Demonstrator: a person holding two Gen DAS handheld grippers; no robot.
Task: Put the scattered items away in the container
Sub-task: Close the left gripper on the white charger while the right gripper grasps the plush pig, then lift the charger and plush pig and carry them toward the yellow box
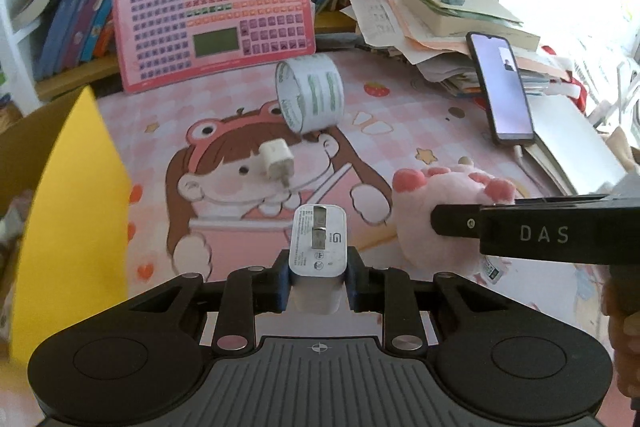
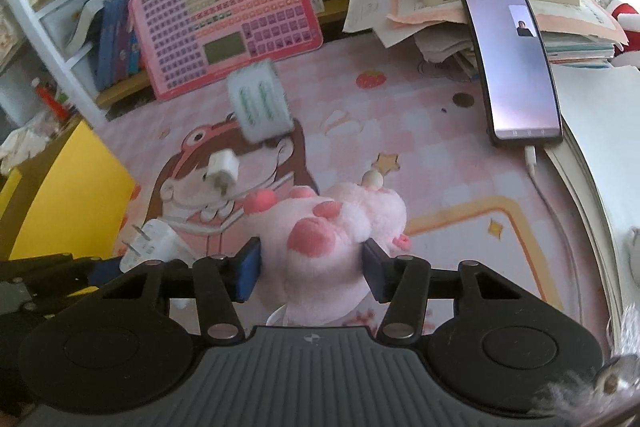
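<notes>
My left gripper (image 1: pixel 318 277) is shut on a white charger plug (image 1: pixel 318 247), prongs up, held above the pink mat. It also shows in the right wrist view (image 2: pixel 150 247). My right gripper (image 2: pixel 312 269) is shut on a pink plush toy (image 2: pixel 328 231), seen too in the left wrist view (image 1: pixel 444 203). A smaller white plug (image 1: pixel 274 161) and a roll of tape (image 1: pixel 312 93) lie on the mat beyond. The yellow-lined cardboard box (image 1: pixel 72 211) stands at the left.
A pink keyboard toy (image 1: pixel 216 11) leans on the bookshelf at the back. A phone (image 1: pixel 502 87) on a cable leans on a stack of papers and books (image 1: pixel 440 23) at the right. The mat's right edge meets a white book.
</notes>
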